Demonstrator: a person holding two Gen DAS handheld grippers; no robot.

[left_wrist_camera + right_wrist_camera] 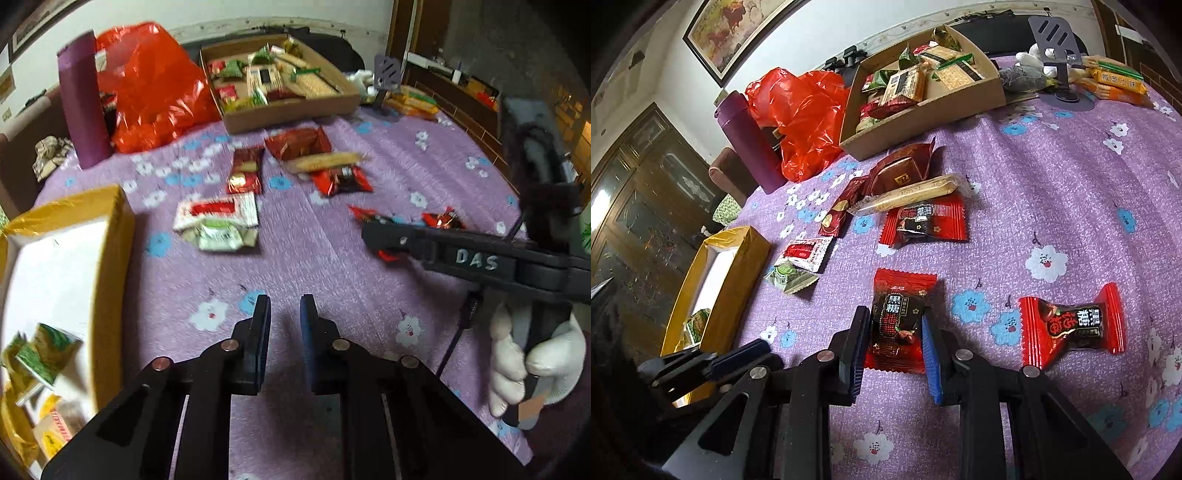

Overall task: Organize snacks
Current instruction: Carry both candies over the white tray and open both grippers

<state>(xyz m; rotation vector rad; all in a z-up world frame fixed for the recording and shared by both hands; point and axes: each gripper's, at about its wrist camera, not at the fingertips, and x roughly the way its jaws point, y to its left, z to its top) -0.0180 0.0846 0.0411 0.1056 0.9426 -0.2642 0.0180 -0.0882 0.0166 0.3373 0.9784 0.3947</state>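
My right gripper (895, 325) straddles a red brown-sugar candy packet (899, 319) lying on the purple flowered cloth; its jaws stand on either side of the packet, and I cannot tell whether they grip it. A second red candy (1075, 326) lies to its right, a third (925, 221) farther back. My left gripper (284, 314) is open a little and empty, above the cloth beside the yellow box (110, 266). The right gripper (373, 230) also shows in the left wrist view, over red candies.
Several snack packets (218, 214) lie mid-cloth. A cardboard tray (960, 107) full of snacks stands at the back, with a red plastic bag (805, 118) and purple bottle (750, 144) to its left. A phone stand (1060, 48) and orange packets (1119, 83) stand back right.
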